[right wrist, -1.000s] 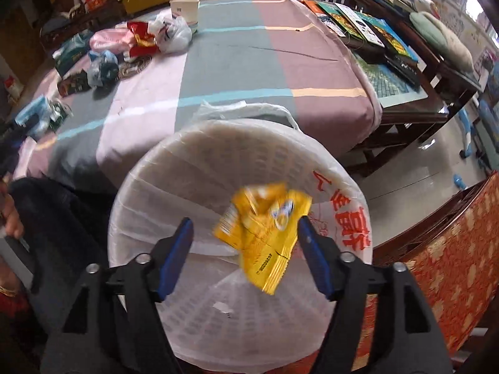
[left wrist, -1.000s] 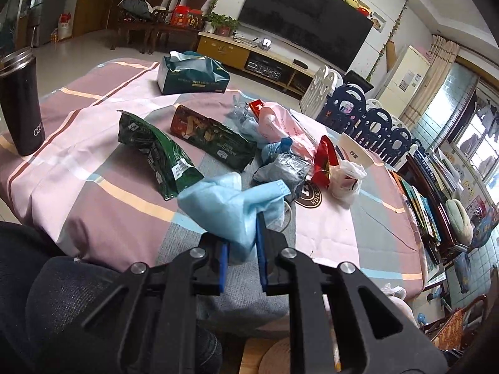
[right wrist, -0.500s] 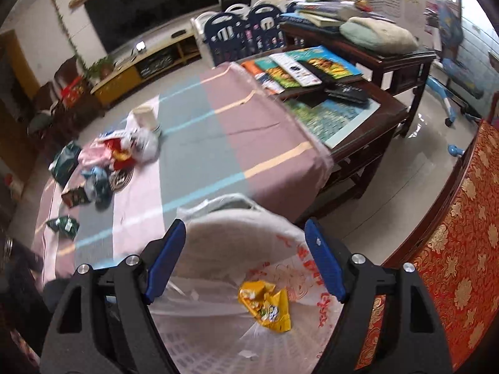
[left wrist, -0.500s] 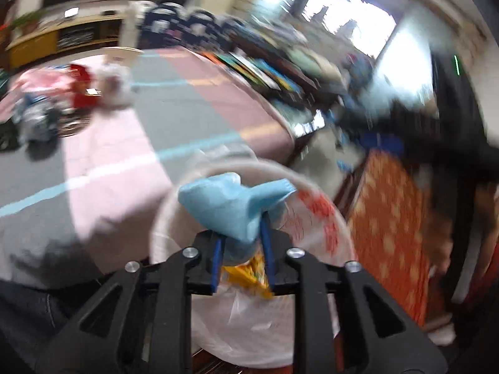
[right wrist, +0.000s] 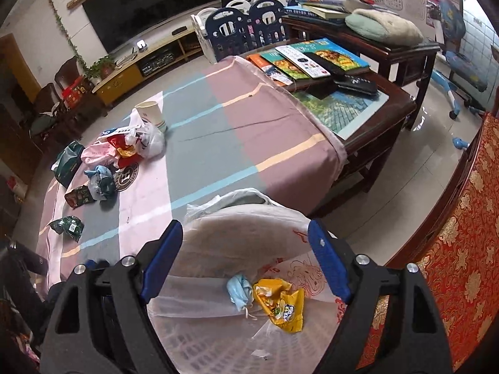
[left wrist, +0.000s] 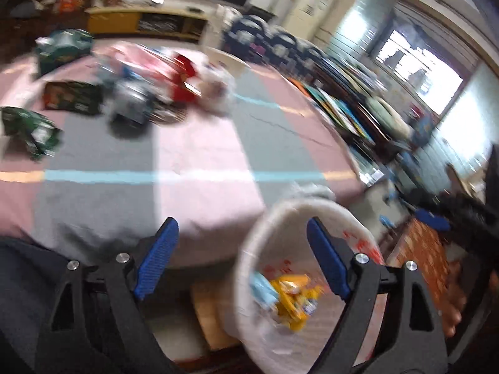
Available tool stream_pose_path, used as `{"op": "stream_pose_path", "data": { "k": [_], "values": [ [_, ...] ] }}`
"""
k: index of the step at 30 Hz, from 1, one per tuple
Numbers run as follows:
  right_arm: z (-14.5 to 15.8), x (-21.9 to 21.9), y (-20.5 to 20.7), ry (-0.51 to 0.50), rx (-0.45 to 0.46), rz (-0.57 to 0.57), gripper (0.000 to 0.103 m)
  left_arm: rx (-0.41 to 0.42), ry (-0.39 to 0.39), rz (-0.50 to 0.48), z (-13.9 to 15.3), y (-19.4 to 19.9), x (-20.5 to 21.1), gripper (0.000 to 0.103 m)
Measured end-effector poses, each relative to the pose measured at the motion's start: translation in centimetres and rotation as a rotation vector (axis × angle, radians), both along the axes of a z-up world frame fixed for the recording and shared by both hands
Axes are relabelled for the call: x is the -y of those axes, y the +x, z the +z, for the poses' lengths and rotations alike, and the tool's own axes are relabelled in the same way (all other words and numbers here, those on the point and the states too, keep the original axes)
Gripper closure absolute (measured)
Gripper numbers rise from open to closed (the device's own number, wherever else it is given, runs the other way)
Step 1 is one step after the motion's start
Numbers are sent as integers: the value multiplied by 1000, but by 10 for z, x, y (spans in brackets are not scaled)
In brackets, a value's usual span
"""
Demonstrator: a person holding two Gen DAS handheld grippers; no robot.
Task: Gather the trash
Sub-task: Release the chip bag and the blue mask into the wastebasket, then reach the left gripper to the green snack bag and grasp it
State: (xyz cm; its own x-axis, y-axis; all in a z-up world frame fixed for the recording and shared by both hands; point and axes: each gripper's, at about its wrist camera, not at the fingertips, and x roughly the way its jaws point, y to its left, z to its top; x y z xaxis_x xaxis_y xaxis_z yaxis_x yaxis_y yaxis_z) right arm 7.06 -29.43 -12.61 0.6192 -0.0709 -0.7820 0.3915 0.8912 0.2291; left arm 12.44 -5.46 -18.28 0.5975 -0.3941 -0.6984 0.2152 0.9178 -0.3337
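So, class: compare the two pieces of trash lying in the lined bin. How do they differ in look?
The blue mask is pale, soft and bunched, with a white string trailing; the yellow wrapper is bright, shiny, printed and crinkled. The blue mask looks smaller than the yellow wrapper. Both lie side by side inside the bin, on its plastic liner.

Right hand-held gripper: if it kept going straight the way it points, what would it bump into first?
Probably the white plastic-lined trash basket below the right hand-held gripper, near the crumpled yellow snack wrapper and light-blue face mask; depth is unclear.
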Motion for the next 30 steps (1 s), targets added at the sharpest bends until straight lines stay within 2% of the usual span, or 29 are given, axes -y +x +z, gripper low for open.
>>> {"op": "stream_pose_path", "data": {
  "k": [1,3,4,5,6,8,10,13,15,17,19,26,30],
  "values": [
    [6,-2,-4,-20,45,-22,22,21,24,46,4,3,-9,19],
    [28,-11,-20,-114,193,-95,20,70,78,160,13,6,-29,19],
    [36,-18,-23,-169,245,-107,5,92,108,226,17,11,-42,18],
    [42,-25,-22,-223,268,-101,3,101,131,284,22,15,-57,18],
    [44,-35,-16,-275,264,-62,3,106,163,355,25,23,-70,17],
    [40,-53,0,-326,197,28,3,96,201,462,30,36,-92,16],
    [31,-67,10,-337,161,74,3,76,206,558,30,48,-115,13],
    [22,-86,12,-365,172,104,3,25,200,704,22,65,-152,12],
    [18,-96,16,-388,162,126,3,-10,166,782,13,68,-174,11],
    [13,-103,22,-366,138,163,3,-52,75,851,0,67,-190,10],
    [10,-105,26,-325,115,189,3,-104,32,878,-8,71,-198,10],
    [-4,-117,34,-263,53,232,3,-33,155,773,0,76,-168,6],
    [-10,-121,35,-250,33,255,3,-56,141,781,-1,71,-167,6]
  ]
}}
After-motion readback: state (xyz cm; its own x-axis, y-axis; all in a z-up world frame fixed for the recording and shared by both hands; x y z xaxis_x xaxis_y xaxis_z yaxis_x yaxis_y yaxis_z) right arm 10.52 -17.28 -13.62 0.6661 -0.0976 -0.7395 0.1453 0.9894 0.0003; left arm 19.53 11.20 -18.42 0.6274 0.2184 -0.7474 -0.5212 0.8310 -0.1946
